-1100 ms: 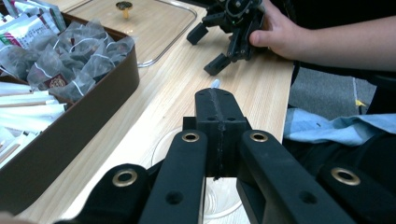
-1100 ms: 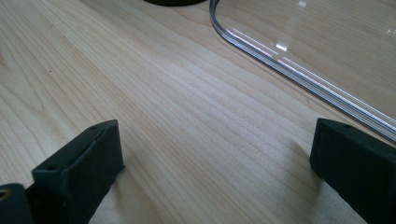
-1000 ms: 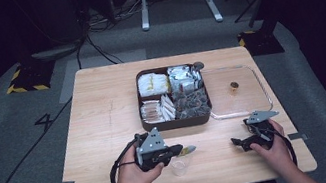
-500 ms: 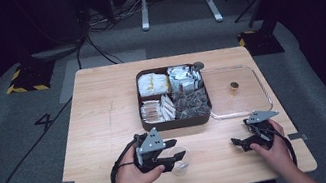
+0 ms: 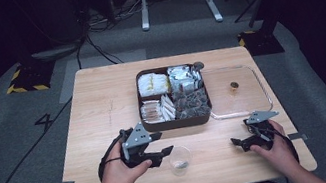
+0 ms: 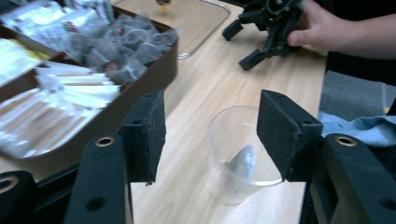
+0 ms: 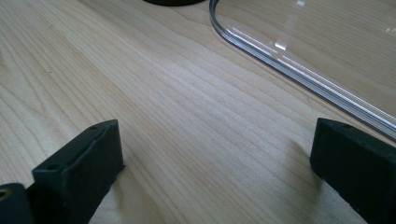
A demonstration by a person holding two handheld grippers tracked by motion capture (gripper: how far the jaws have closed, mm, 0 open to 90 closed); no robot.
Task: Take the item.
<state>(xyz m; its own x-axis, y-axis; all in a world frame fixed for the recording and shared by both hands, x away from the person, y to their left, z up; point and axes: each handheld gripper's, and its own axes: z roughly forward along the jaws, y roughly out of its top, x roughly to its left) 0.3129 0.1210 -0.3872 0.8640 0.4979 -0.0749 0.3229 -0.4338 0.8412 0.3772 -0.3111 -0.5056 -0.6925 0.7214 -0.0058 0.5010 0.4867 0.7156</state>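
A clear plastic cup (image 5: 179,160) stands on the wooden table (image 5: 103,112) near its front edge, with a small pale packet lying inside it (image 6: 243,161). My left gripper (image 5: 162,142) is just left of the cup, and its jaws have just been opening. In the left gripper view the cup (image 6: 236,158) sits between and just beyond the spread jaws of that gripper (image 6: 210,126); the left pad (image 6: 149,133) is clear of it. My right gripper (image 5: 241,132) rests open at the front right, nothing between its jaws (image 7: 215,149).
A dark four-part tray (image 5: 176,123) of tea bags and packets sits mid-table. Its clear lid (image 5: 248,99), with a small brown knob (image 5: 234,85), lies to its right; the lid's rim (image 7: 289,63) is close ahead of the right gripper. Table edges are near both hands.
The left gripper, shut on a small packet over the cup a second ago, has spread its jaws and drawn back left. The packet now lies in the cup. The right hand kept still.
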